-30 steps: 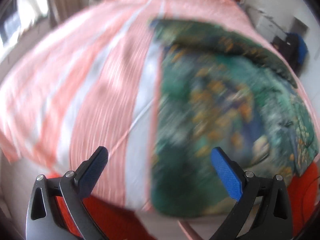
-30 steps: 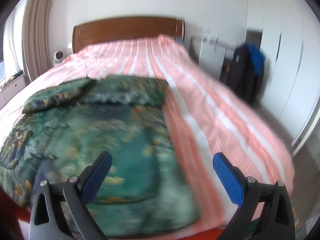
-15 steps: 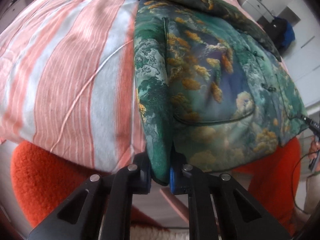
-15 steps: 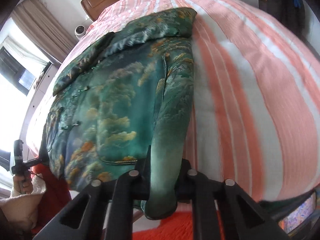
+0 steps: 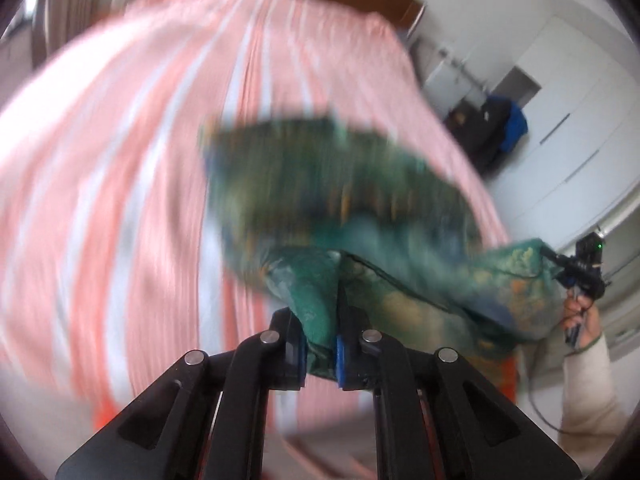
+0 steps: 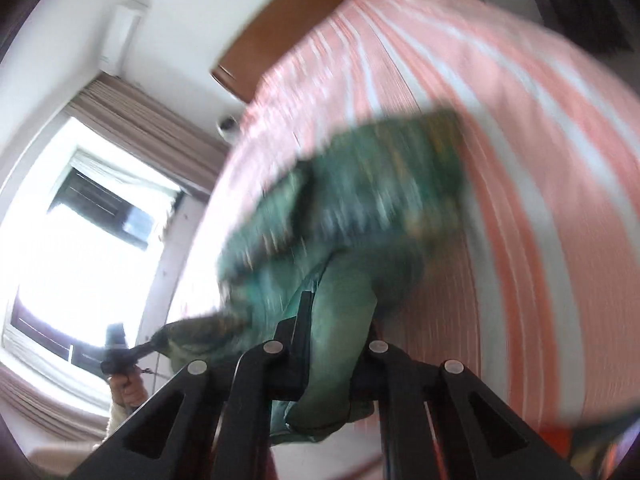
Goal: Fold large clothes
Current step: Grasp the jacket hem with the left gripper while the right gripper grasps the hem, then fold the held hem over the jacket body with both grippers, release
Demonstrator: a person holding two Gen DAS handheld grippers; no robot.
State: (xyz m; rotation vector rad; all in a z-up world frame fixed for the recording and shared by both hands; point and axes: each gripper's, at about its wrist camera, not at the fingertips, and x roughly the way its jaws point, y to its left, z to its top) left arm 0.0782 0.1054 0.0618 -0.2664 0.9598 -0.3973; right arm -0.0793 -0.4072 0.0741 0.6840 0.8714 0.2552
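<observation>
Both jaws clench the green patterned jacket (image 5: 360, 216): left gripper (image 5: 321, 354) and right gripper (image 6: 326, 360) pinch bunched silky hem corners. Beyond them lies a pink-and-white striped bedspread (image 5: 120, 160).

Left tool (image 5: 320, 350) clamps the green patterned garment's (image 5: 360, 216) hem, lifted above the pink striped bed (image 5: 120, 160)

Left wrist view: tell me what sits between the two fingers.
A bunched hem of the green patterned jacket fills the gap between the left gripper's fingers, clamped tight.
</observation>
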